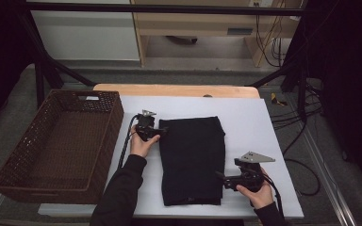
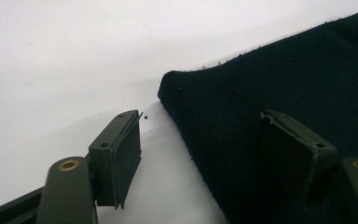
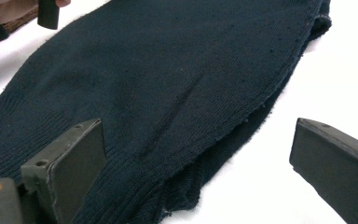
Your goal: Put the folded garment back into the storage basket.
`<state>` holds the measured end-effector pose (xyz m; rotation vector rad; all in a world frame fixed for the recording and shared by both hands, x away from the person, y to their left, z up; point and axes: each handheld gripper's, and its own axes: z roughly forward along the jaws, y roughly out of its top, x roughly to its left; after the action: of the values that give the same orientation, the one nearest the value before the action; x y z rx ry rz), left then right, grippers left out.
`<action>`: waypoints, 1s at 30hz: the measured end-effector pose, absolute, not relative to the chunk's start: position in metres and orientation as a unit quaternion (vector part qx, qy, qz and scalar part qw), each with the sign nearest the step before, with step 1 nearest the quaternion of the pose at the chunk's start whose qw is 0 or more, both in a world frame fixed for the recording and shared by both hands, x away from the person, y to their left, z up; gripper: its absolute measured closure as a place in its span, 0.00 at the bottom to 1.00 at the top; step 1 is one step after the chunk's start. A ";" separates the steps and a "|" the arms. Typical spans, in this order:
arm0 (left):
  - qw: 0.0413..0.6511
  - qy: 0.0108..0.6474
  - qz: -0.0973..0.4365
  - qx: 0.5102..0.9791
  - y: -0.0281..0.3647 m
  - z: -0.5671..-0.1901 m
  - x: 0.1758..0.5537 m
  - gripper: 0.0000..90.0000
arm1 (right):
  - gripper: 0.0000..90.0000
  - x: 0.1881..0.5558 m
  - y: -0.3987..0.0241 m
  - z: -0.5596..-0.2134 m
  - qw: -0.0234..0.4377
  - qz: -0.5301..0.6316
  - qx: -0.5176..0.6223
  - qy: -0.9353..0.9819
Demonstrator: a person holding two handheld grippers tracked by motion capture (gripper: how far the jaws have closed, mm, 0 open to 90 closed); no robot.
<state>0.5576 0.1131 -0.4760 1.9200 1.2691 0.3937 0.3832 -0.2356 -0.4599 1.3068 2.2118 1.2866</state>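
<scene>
Two grippers flank a folded dark garment (image 1: 192, 160) lying flat on the white sheet (image 1: 259, 122). Your left gripper (image 2: 200, 140) straddles the far left corner with jaws apart, not yet pinching; your right gripper (image 3: 196, 168) stands open over the near right edge. Catch every layer at each corner before you lift. A wicker basket (image 1: 9, 165) sits left of the sheet; the wooden tabletop (image 1: 174, 90) shows beyond, amid dark frame and cables.
</scene>
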 end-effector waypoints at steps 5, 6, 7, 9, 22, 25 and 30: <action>0.374 0.492 0.141 0.773 0.108 -0.476 0.564 0.38 | 0.05 0.383 -0.235 -0.459 0.133 0.444 0.451 0.763; 0.374 0.492 0.137 0.774 0.107 -0.475 0.565 0.39 | 0.05 0.383 -0.235 -0.460 0.132 0.441 0.451 0.765; 0.376 0.492 0.137 0.774 0.106 -0.476 0.566 0.41 | 0.05 0.383 -0.235 -0.460 0.133 0.441 0.450 0.765; 0.379 0.493 0.138 0.771 0.106 -0.476 0.567 0.43 | 0.05 0.383 -0.235 -0.460 0.132 0.441 0.449 0.766; 0.385 0.484 0.140 0.773 0.100 -0.477 0.571 0.66 | 0.05 0.378 -0.227 -0.463 0.113 0.432 0.452 0.772; 0.394 0.488 0.124 0.769 0.103 -0.478 0.571 0.73 | 0.05 0.377 -0.225 -0.465 0.112 0.429 0.452 0.774; 0.392 0.474 0.132 0.777 0.100 -0.478 0.569 0.80 | 0.05 0.374 -0.222 -0.468 0.106 0.422 0.460 0.774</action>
<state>0.5694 0.1002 -0.4780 1.9744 1.2041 0.3342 0.3744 -0.2223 -0.4678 1.3542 2.2796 1.2433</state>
